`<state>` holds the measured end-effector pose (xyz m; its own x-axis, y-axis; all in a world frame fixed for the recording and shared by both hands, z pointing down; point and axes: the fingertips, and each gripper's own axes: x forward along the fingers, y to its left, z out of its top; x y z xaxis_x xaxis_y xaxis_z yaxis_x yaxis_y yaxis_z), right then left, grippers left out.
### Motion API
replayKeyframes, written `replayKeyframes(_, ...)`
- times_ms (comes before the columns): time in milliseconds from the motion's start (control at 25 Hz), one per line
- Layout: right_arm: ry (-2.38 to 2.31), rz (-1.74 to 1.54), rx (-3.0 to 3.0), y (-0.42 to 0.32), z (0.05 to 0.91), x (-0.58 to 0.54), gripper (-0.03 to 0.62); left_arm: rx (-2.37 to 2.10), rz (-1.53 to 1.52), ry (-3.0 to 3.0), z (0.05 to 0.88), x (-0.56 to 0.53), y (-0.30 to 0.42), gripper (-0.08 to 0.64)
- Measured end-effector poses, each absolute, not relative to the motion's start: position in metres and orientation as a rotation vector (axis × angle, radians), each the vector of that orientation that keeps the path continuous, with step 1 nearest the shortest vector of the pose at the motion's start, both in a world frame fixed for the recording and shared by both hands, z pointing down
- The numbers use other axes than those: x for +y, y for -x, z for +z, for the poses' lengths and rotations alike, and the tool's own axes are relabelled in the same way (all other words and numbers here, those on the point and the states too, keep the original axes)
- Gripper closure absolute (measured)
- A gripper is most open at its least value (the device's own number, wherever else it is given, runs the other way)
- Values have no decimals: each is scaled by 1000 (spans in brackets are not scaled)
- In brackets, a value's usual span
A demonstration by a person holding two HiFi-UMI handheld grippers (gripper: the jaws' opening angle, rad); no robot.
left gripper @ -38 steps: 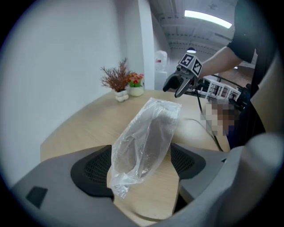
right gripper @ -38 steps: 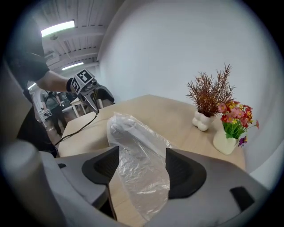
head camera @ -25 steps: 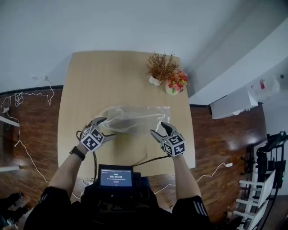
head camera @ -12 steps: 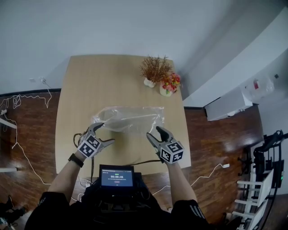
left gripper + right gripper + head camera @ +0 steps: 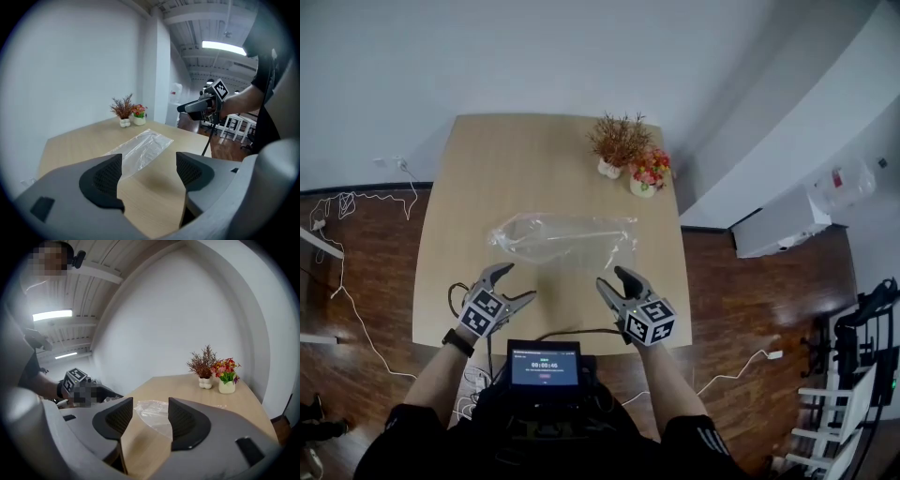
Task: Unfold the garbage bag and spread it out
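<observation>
The garbage bag (image 5: 564,239) lies flat on the wooden table (image 5: 478,178), a clear, crinkled sheet stretched sideways across the middle of the top. Neither gripper touches it.

My left gripper (image 5: 517,283) hovers on the near side of the bag's left end, off the plastic. Its jaws are released, with only bare tabletop between the pads, and they have just been closing a little. My right gripper (image 5: 612,281) hangs near the bag's right end, also on the near side and clear of it. Its jaws have just been closing too, so they are narrower than the left's but parted, with nothing between them.

In both gripper views the bag lies ahead of the jaws, beyond the pads.

Past the bag's far right corner stand a dried plant (image 5: 617,145) and a pot of flowers (image 5: 647,175), side by side. On my side of the bag, between my arms, a small screen (image 5: 544,366) glows.
</observation>
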<state>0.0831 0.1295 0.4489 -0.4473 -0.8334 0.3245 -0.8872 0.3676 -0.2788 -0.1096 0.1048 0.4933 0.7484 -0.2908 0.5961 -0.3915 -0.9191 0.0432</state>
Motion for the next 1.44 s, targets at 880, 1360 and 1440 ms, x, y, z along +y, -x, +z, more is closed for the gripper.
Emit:
replayKeyframes(880, -1557, 557, -2592, -59, 419, 195, 354, -599, 821, -2831, 462, 184, 99, 204)
replayKeyframes(1360, -1592, 543, -2593, -65, 415, 213, 356, -602, 828, -2838, 461, 202, 99, 206)
replayKeyframes(1440, -1599, 546, -2592, -67, 415, 215, 356, -601, 829, -2840, 462, 202, 99, 206)
